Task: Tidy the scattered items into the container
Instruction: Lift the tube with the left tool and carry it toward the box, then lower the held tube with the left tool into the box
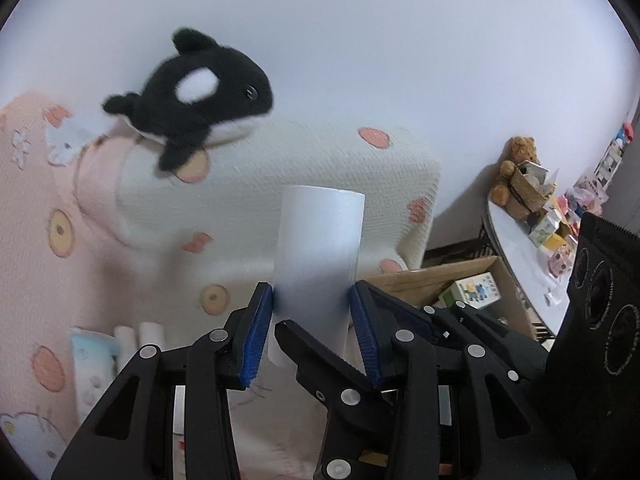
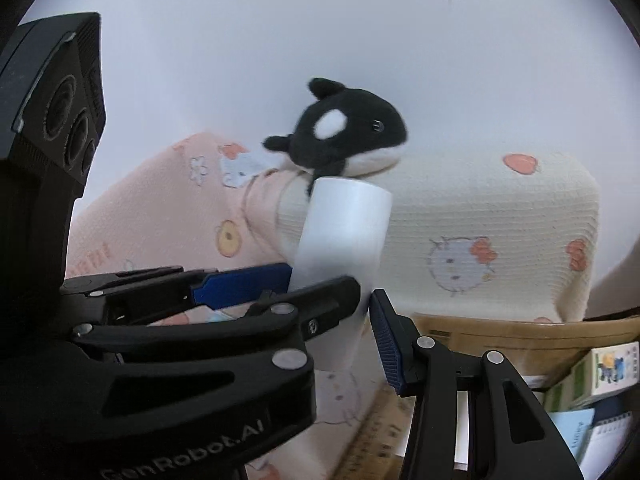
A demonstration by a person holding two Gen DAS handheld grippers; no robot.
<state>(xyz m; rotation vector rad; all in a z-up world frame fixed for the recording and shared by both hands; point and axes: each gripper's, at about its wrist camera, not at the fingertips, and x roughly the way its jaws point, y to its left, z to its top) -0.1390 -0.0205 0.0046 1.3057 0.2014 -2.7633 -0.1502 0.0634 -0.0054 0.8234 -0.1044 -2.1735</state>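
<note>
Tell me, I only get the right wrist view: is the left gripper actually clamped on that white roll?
Observer: Yes. The left wrist view shows the left gripper with both blue pads pressed on the white roll, one on each side.
Operator: Any more rolls lying around?
Observer: More white rolls show near that view's lower left, beside a pale blue pack.
Operator: And off to the right?
Observer: Beyond the cardboard box, a teddy bear sits on a white table.
</note>
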